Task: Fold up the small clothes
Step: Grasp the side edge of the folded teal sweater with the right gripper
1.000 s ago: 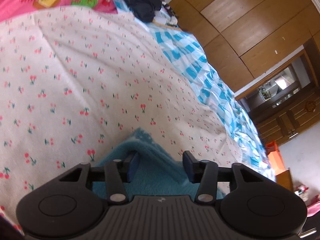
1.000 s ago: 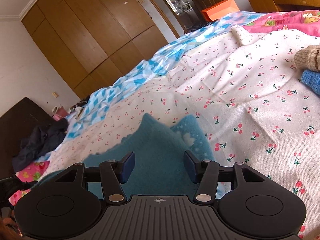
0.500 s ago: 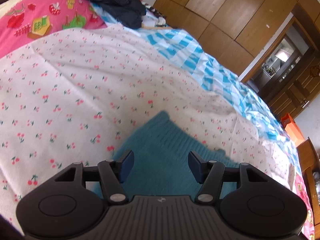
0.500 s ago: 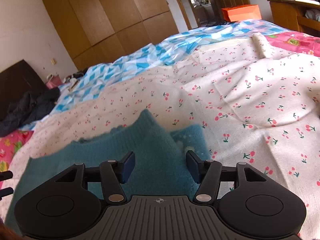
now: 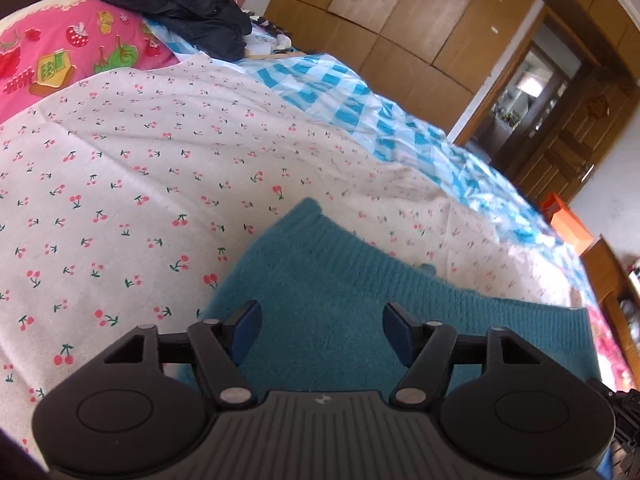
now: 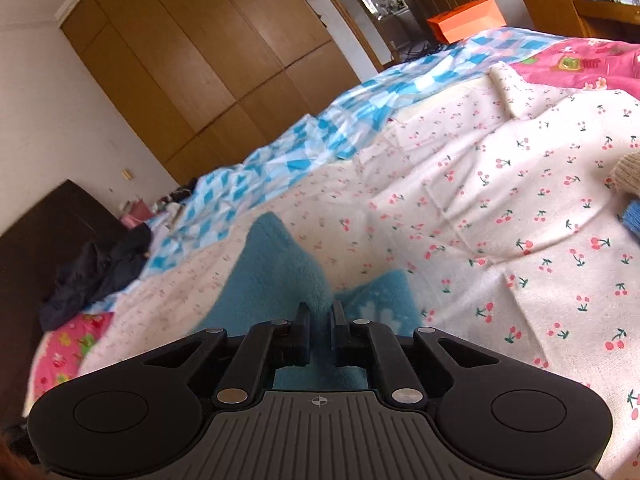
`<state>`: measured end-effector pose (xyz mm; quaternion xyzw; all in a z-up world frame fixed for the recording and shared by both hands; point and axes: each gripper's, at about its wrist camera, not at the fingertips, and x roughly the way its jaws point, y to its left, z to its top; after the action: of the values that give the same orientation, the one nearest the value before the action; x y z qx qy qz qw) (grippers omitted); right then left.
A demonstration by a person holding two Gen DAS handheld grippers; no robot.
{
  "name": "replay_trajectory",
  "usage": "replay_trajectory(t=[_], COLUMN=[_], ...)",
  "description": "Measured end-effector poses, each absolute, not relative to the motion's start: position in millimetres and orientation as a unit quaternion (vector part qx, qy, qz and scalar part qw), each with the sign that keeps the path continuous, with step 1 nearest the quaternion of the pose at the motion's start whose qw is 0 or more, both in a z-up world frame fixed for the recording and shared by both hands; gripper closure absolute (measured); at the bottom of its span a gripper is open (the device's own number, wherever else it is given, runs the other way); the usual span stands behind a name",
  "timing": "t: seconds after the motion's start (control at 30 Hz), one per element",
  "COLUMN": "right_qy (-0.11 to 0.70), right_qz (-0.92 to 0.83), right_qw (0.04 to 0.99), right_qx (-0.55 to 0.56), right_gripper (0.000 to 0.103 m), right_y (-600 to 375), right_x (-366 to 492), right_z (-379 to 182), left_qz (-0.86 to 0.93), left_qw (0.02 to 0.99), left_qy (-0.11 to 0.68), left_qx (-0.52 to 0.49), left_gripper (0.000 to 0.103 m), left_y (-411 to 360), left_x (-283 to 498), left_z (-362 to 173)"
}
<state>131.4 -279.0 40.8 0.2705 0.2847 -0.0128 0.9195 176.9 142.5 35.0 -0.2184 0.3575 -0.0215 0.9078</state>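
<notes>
A small teal knitted sweater (image 5: 340, 280) lies on the cherry-print bedsheet (image 5: 120, 184). My left gripper (image 5: 322, 330) is open, hovering just above the sweater near its ribbed hem. In the right wrist view my right gripper (image 6: 320, 316) is shut on a raised fold of the teal sweater (image 6: 276, 264), lifting it off the sheet; a lighter blue patterned part (image 6: 376, 300) shows beside the right finger.
A blue-white checked quilt (image 5: 360, 112) runs along the far side of the bed. A dark garment pile (image 5: 176, 0) and a pink pillow (image 5: 60, 52) lie at the head. Beige and blue knitwear (image 6: 628, 184) sits at the right edge. Wooden wardrobes (image 6: 200, 60) stand behind.
My right gripper has closed on the sweater fold; it was open before. My left gripper has pulled back and opened a little wider, showing more of the sweater.
</notes>
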Motion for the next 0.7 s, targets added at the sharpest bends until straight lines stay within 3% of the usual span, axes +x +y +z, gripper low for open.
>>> replay_trajectory(t=[0.13, 0.37, 0.57, 0.7], right_qy=[0.341, 0.324, 0.282, 0.321], right_qz=[-0.039, -0.023, -0.001, -0.02], right_qw=[0.904, 0.906, 0.912, 0.892], right_qx=[0.255, 0.271, 0.297, 0.317], right_gripper=[0.095, 0.095, 0.095, 0.095], right_y=[-279.7, -287.8, -296.8, -307.0], right_x=[147.4, 136.8, 121.3, 128.0], right_z=[-5.3, -0.4, 18.2, -1.8], left_qz=[-0.007, 0.017, 0.055, 0.029], left_qw=[0.901, 0.919, 0.911, 0.922], left_qy=[0.379, 0.361, 0.369, 0.352], left_qx=[-0.212, -0.155, -0.177, -0.159], left_gripper=[0.032, 0.032, 0.034, 0.032], left_y=[138.4, 126.3, 135.1, 116.6], left_x=[181.2, 167.2, 150.0, 144.1], left_z=[26.0, 48.5, 44.3, 52.6])
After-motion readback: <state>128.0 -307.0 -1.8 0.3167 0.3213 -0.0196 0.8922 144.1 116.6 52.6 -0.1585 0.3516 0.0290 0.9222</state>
